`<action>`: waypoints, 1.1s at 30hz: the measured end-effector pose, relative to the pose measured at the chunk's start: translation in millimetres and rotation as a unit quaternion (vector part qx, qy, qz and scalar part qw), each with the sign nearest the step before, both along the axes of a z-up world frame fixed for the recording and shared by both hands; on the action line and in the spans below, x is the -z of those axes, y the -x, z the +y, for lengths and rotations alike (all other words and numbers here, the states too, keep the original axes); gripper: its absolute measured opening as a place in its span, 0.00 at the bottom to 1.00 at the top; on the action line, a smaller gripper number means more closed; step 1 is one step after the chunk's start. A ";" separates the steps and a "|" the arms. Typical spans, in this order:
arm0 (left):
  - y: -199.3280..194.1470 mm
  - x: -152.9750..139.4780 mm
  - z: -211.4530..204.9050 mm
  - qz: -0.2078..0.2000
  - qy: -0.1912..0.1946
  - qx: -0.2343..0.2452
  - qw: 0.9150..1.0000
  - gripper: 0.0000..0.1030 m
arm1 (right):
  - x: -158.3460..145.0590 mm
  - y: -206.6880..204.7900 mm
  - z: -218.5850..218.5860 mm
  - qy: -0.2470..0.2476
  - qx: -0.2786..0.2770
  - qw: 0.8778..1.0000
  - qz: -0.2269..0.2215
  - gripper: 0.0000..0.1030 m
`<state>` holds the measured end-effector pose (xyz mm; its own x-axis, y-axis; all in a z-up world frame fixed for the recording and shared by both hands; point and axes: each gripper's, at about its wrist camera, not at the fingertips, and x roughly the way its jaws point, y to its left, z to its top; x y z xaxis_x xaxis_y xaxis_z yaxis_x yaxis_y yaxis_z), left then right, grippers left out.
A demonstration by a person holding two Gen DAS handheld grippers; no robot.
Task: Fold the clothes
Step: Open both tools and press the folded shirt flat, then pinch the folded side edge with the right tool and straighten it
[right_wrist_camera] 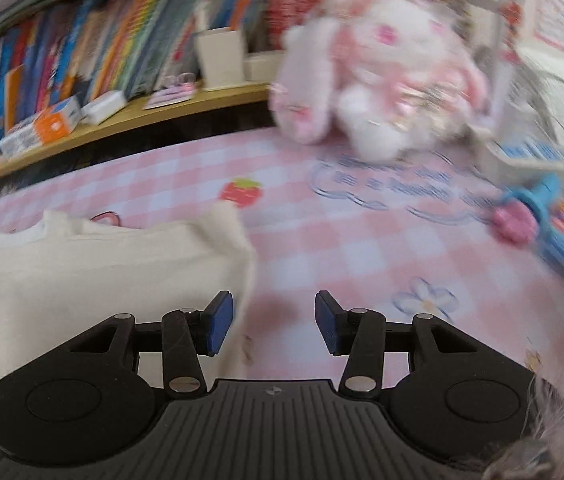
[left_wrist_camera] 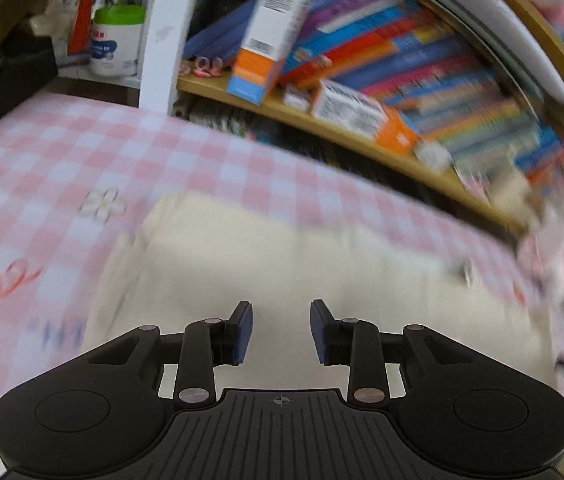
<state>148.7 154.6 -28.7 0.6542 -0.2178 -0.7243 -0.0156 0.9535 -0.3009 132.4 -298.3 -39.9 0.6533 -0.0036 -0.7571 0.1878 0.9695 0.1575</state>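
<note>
Both claws, left claw (left_wrist_camera: 281, 332) and right claw (right_wrist_camera: 273, 322), open, empty over cream garment (left_wrist_camera: 302, 280); plush rabbit (right_wrist_camera: 378, 80) only in right view.

Soft, even indoor light, fairly bright, with no hard shadows or glare. Both fisheye views bend straight lines near the edges. Motion blur smears the row of colourful books (left_wrist_camera: 422, 68), the pink-and-white plush rabbit (right_wrist_camera: 378, 76) and the pink checked tabletop cover (left_wrist_camera: 61, 168), while each black claw body stays sharp.
</note>
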 end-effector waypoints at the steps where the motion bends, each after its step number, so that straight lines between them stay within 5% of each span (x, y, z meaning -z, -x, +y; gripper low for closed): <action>1: 12.9 -0.8 -5.2 0.002 -0.005 0.008 1.000 0.32 | -1.5 6.6 -6.1 -0.013 0.003 1.000 0.001 0.42; 11: 97.5 5.1 -63.7 0.005 -0.073 0.033 0.997 0.36 | -1.7 59.9 -22.1 -0.106 -0.004 0.994 0.028 0.42; 20: 114.7 6.5 -84.8 0.021 -0.095 0.016 0.995 0.38 | -1.0 74.1 -12.6 -0.144 -0.026 0.989 0.036 0.42; 27: 117.2 13.1 -95.7 0.022 -0.109 0.007 0.994 0.46 | 2.2 79.0 4.4 -0.111 -0.061 0.991 0.051 0.31; 30: 116.1 13.6 -100.3 0.024 -0.120 0.009 0.992 0.50 | 4.8 76.1 13.2 -0.104 -0.102 0.987 0.062 0.07; 33: 115.4 14.1 -103.5 0.027 -0.127 0.010 0.991 0.50 | -1.8 74.9 15.9 -0.102 -0.128 0.985 0.050 0.03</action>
